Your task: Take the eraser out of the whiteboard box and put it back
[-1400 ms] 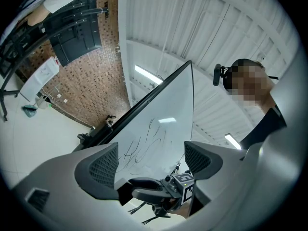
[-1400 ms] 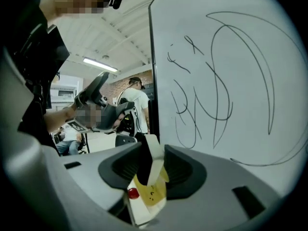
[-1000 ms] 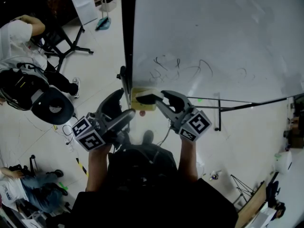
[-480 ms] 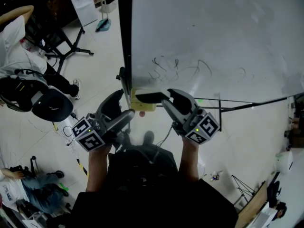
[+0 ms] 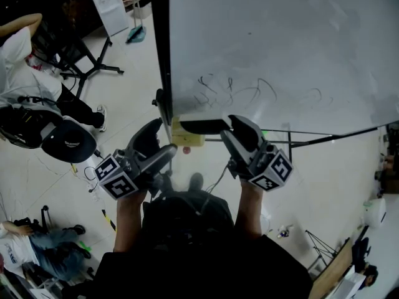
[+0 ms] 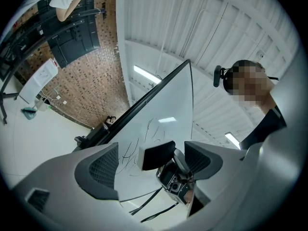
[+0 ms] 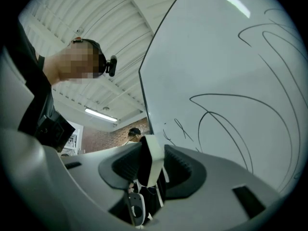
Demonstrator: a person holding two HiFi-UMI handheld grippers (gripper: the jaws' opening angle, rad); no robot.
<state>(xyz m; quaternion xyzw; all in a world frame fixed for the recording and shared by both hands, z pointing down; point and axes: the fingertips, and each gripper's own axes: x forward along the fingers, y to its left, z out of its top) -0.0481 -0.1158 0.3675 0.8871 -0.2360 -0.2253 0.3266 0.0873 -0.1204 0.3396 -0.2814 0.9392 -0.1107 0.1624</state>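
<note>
Between the jaws of my right gripper (image 5: pixel 232 128) sits the eraser (image 5: pixel 202 127), clamped across its thickness: one pad on the black felt, the other on the white back. I judge it light, with a stiff back and yielding felt, so a firm mid-body pinch suits it. My left gripper (image 5: pixel 161 141) hangs spread and empty. Just beyond, the yellow whiteboard box (image 5: pixel 187 137) sits below the whiteboard (image 5: pixel 280 42).
</note>
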